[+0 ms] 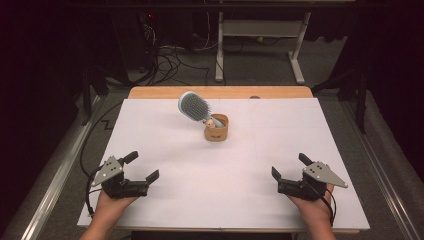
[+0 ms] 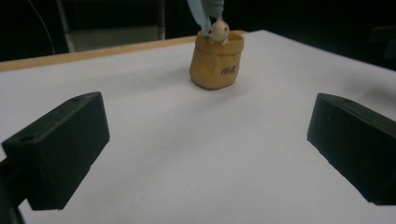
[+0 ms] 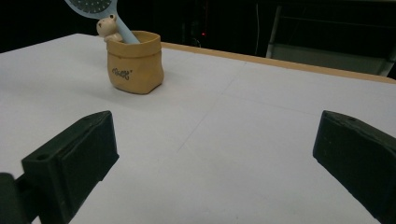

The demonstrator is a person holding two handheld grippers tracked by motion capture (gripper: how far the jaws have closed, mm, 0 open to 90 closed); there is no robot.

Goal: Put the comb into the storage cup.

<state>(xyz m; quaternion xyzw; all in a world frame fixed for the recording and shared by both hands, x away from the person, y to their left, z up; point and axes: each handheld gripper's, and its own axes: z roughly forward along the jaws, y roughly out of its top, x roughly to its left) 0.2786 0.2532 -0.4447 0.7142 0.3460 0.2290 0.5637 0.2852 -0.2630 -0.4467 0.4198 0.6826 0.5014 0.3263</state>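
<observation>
From the high view I see my left gripper (image 1: 141, 167) and right gripper (image 1: 289, 166) resting near the front edge of the white table (image 1: 165, 145), jaws spread wide, holding nothing. The blue hairbrush (image 1: 194, 106) stands tilted in a small tan pot (image 1: 216, 129), well apart from both.

In the left gripper view, the pot (image 2: 216, 60) sits ahead between the spread jaws.

In the right gripper view, the pot (image 3: 135, 62) and brush (image 3: 95, 9) are at upper left.

a light blue hairbrush (image 1: 194, 107) sticks out of a yellow-brown pot (image 1: 216, 128) with a small cream bear (image 3: 107, 26), on a white table (image 1: 200, 170) with a wooden edge.
</observation>
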